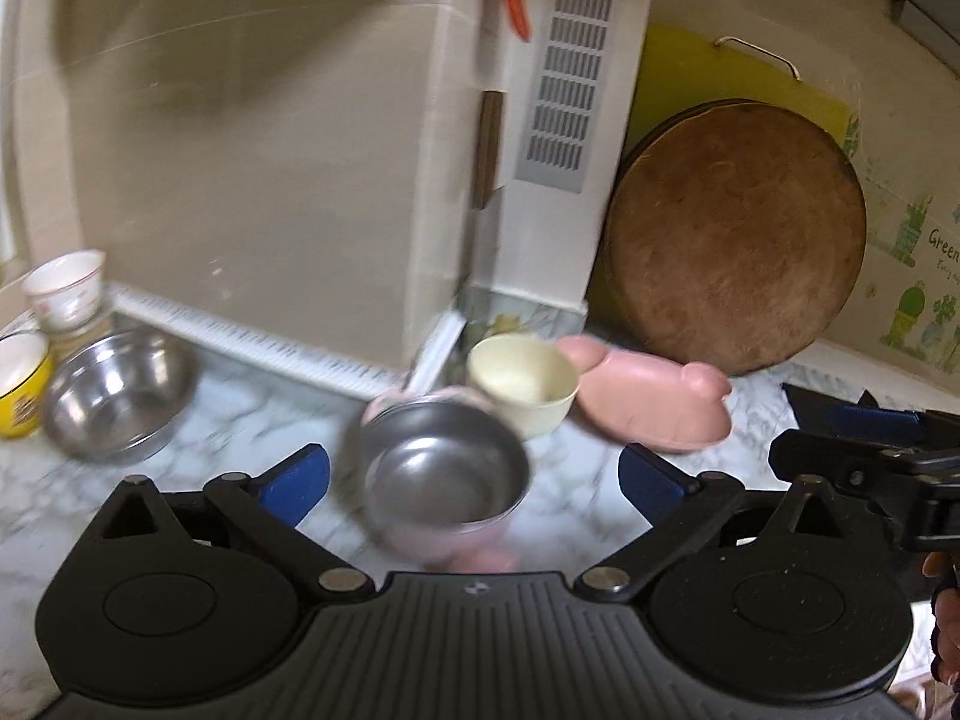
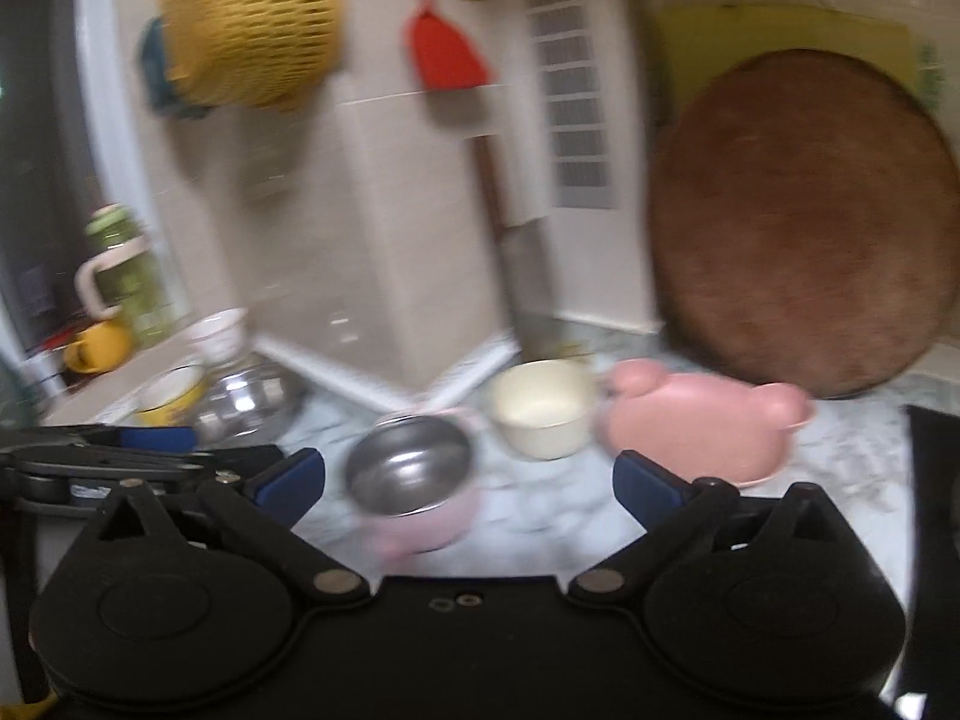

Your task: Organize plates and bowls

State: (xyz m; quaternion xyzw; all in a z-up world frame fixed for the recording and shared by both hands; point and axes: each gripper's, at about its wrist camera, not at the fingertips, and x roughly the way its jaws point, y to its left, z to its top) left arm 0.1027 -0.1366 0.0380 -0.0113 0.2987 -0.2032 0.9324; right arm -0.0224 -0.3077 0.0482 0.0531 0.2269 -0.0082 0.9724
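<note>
A pink bowl with a steel inside [image 1: 444, 474] stands on the marble counter between my left gripper's open fingers; it also shows in the right wrist view [image 2: 411, 474]. A cream bowl [image 1: 523, 384] [image 2: 543, 414] stands behind it. A pink bear-shaped plate [image 1: 654, 402] [image 2: 702, 426] lies to its right. My left gripper [image 1: 474, 483] is open and empty. My right gripper [image 2: 468, 480] is open and empty, seen at the right edge of the left wrist view [image 1: 864, 468]. A steel bowl [image 1: 117, 393] [image 2: 249, 402], a yellow bowl [image 1: 21, 384] and a white cup [image 1: 66, 288] stand at the left.
A round wooden board [image 1: 738, 234] and a yellow cutting board [image 1: 672, 72] lean on the wall at the right. A tiled column [image 1: 300, 150] with a vent [image 1: 567, 72] juts out behind the bowls. A yellow basket [image 2: 252, 18] and a red utensil [image 2: 444, 48] hang above.
</note>
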